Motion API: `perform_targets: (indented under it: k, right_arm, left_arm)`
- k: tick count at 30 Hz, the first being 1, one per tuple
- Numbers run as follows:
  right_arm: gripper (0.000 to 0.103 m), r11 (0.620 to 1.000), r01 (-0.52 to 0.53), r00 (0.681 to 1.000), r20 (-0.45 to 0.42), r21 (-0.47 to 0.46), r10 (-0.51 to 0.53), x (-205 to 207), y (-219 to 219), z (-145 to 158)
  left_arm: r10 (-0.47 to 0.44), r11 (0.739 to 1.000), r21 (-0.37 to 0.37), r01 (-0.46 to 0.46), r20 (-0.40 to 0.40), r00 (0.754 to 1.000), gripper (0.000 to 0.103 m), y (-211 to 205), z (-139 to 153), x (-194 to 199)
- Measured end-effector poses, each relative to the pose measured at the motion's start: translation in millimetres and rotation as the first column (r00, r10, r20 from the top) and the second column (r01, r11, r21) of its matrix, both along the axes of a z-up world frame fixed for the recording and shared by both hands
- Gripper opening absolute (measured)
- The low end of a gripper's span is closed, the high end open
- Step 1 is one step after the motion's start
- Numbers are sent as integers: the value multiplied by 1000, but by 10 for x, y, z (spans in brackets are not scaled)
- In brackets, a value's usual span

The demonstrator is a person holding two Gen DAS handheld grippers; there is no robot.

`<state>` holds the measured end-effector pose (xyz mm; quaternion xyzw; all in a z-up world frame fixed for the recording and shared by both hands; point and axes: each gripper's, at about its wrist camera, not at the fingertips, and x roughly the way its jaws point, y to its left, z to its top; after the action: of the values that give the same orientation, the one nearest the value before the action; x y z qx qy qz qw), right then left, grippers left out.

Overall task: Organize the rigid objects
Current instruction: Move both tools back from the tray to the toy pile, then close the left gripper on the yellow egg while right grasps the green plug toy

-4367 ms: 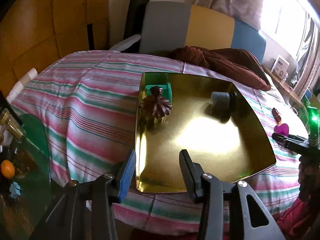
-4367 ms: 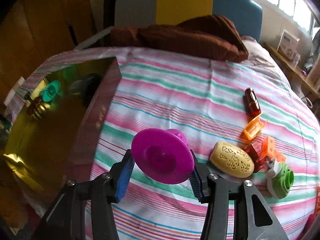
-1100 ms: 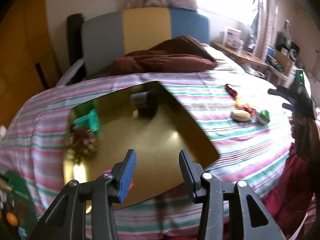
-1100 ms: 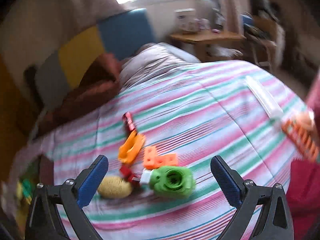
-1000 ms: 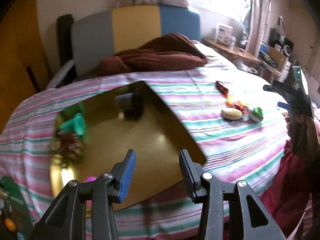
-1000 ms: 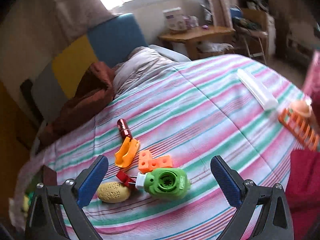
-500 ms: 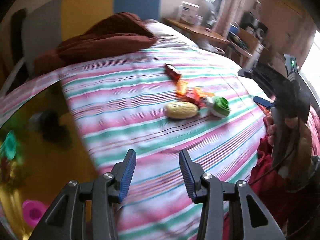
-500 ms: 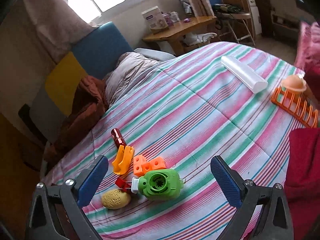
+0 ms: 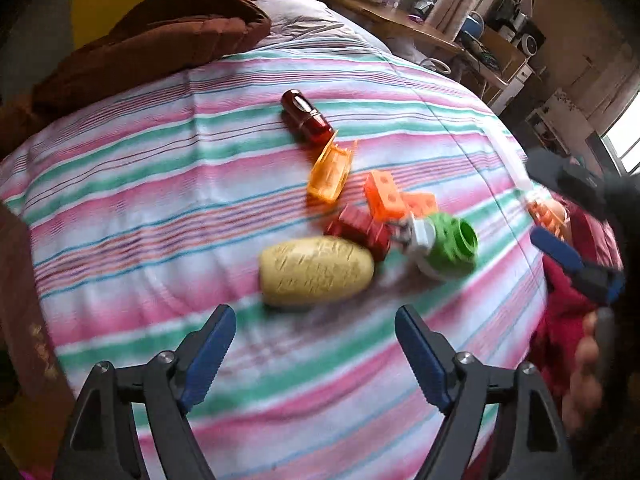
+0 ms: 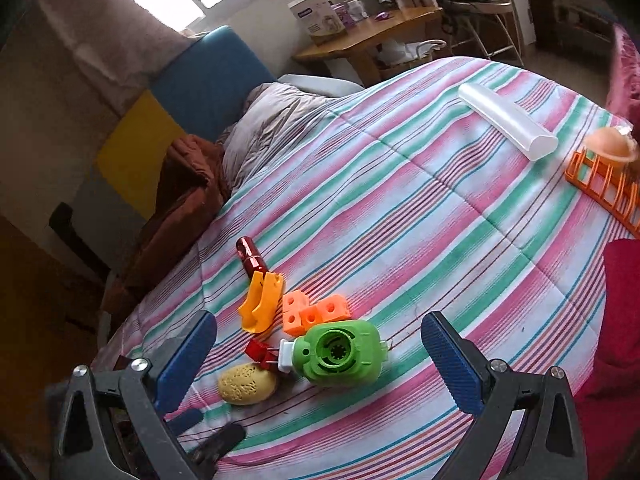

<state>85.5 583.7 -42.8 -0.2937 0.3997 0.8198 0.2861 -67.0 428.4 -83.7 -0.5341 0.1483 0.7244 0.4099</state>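
A cluster of toys lies on the striped bedspread [image 9: 160,184]. It holds a yellow oval piece [image 9: 316,270], a green round-bodied toy [image 9: 448,246], a red block [image 9: 360,232], orange cubes [image 9: 396,200], an orange clip [image 9: 330,170] and a dark red bottle [image 9: 306,118]. My left gripper [image 9: 316,356] hovers just short of the yellow oval, jaws opening, nothing between them. My right gripper [image 10: 320,360] stands open above the green toy [image 10: 340,354], with the yellow oval [image 10: 246,384] at its left finger. It grips nothing.
A white tube [image 10: 506,126] and an orange rack [image 10: 604,188] carrying a peach ball [image 10: 610,142] lie at the far right. A brown blanket [image 9: 160,36] is heaped at the headboard. The tray's edge [image 9: 28,312] shows at the left. A red garment [image 10: 616,320] borders the right.
My left gripper swung away from the gold tray to the toy cluster, dropped closer to the bed, and its jaws spread wide. The right gripper stayed nearly in place, open.
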Motion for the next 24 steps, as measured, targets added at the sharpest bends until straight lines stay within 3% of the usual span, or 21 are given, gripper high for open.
perform_targets:
  k: [7, 9, 14, 24]
  right_arm:
    - [103, 1000, -12, 1000, -19, -24, 11, 9, 5, -12]
    - [103, 1000, -16, 1000, -18, -21, 15, 2, -3, -11]
    - [103, 999, -19, 1000, -17, -25, 19, -12, 9, -18]
    - [103, 997, -43, 997, 64, -69, 47, -134, 31, -206]
  left_arm:
    - [-56, 994, -94, 51, -57, 997, 83, 443, -213, -79]
    - [-75, 993, -97, 70, -49, 996, 79, 456, -284, -108]
    - [-113, 993, -39, 110, -58, 992, 78, 218, -263, -42]
    - [-97, 995, -17, 96, -131, 987, 78, -431, -231, 314]
